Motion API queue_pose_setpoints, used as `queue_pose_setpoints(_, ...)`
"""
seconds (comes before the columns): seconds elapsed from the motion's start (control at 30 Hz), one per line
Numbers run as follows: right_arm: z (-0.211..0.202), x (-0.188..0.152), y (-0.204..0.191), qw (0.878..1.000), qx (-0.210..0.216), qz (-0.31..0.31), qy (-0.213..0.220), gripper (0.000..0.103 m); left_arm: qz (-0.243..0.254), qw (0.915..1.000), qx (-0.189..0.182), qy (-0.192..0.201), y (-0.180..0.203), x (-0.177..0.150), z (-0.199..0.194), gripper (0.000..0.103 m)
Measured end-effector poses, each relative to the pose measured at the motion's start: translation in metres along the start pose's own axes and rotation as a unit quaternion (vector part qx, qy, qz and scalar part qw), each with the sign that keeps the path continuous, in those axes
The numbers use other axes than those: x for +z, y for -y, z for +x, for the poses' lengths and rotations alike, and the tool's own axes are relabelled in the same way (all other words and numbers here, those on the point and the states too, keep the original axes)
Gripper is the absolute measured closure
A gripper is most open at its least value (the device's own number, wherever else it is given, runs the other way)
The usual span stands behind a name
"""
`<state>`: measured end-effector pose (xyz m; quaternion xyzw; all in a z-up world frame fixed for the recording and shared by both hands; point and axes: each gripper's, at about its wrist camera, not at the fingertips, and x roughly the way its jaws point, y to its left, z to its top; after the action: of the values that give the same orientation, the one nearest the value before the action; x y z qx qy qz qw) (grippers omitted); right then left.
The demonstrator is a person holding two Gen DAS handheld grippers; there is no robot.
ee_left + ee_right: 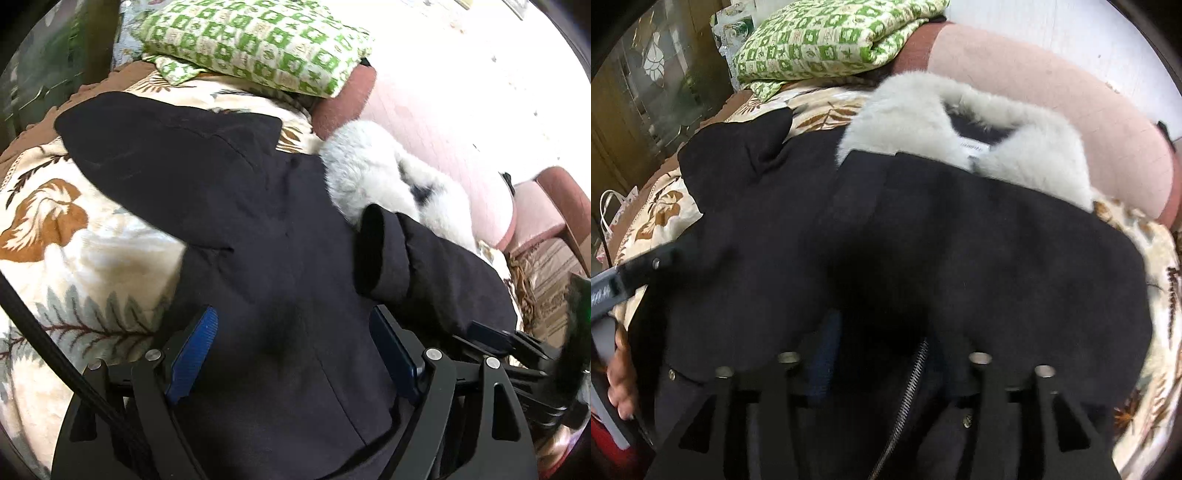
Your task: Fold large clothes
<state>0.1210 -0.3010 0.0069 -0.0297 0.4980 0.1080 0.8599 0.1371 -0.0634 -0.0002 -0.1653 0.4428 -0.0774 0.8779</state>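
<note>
A large black coat point(229, 206) with a pale grey fur collar point(373, 173) lies spread on a leaf-patterned blanket point(55, 221). One sleeve point(424, 266) is folded across its body. My left gripper point(291, 325) is open, its blue pads on either side of the coat's lower part, just above the cloth. In the right wrist view the coat point(960, 240) and collar point(908, 110) fill the frame; a fold of coat with a zipper point(912, 380) covers my right gripper's fingers point(827, 354), so I cannot tell how the jaws stand. The left gripper's body point(631, 273) shows at the left edge.
A green-and-white patterned pillow point(255, 40) lies at the head of the bed. A pink cushioned headboard point(436, 122) runs behind the coat. A cabinet with glass doors point(653, 81) stands at the left, and a white bag point(613, 210) sits beside the bed.
</note>
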Motion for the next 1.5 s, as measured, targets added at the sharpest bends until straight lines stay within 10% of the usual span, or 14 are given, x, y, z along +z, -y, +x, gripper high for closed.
queue_pose_setpoints(0.2, -0.025, 0.015, 0.005, 1.000, -0.021, 0.004, 0.001, 0.026, -0.008, 0.9989, 0.036, 0.029, -0.011, 0.006, -0.016, 0.020)
queue_pose_setpoints(0.47, 0.053, 0.037, -0.055, 0.992, -0.082, -0.088, -0.042, 0.020, -0.034, 0.9917, 0.088, 0.088, -0.038, 0.021, -0.037, 0.020)
queue_pose_setpoints(0.63, 0.081, 0.041, -0.068, 0.979, -0.156, -0.124, -0.052, 0.070, -0.054, 0.9888, 0.095, 0.101, -0.051, 0.027, -0.045, 0.020)
queue_pose_setpoints(0.83, 0.037, 0.081, -0.074, 0.996, -0.074, -0.043, -0.015, 0.098, -0.071, 0.9811, 0.120, 0.134, -0.056, 0.026, -0.057, 0.020)
queue_pose_setpoints(1.03, 0.078, 0.114, -0.130, 0.998, -0.005, -0.049, -0.028, 0.098, -0.067, 0.9797, 0.129, 0.138, -0.060, 0.027, -0.059, 0.020)
queue_pose_setpoints(1.23, 0.129, 0.103, -0.104, 0.994, 0.081, 0.040, -0.061, 0.098, -0.090, 0.9793, 0.123, 0.134, -0.074, 0.034, -0.059, 0.020)
queue_pose_setpoints(1.33, 0.108, 0.096, -0.079, 0.984, 0.137, 0.095, -0.069, 0.082, -0.097, 0.9797, 0.121, 0.127, -0.078, 0.034, -0.056, 0.020)
queue_pose_setpoints(1.43, 0.054, 0.070, -0.045, 0.975, 0.170, 0.138, -0.044, 0.032, -0.100, 0.9809, 0.117, 0.119, -0.079, 0.033, -0.053, 0.020)
queue_pose_setpoints(1.5, 0.026, 0.045, -0.022, 0.978, 0.152, 0.141, -0.036, 0.026, -0.097, 0.9818, 0.116, 0.115, -0.077, 0.032, -0.052, 0.020)
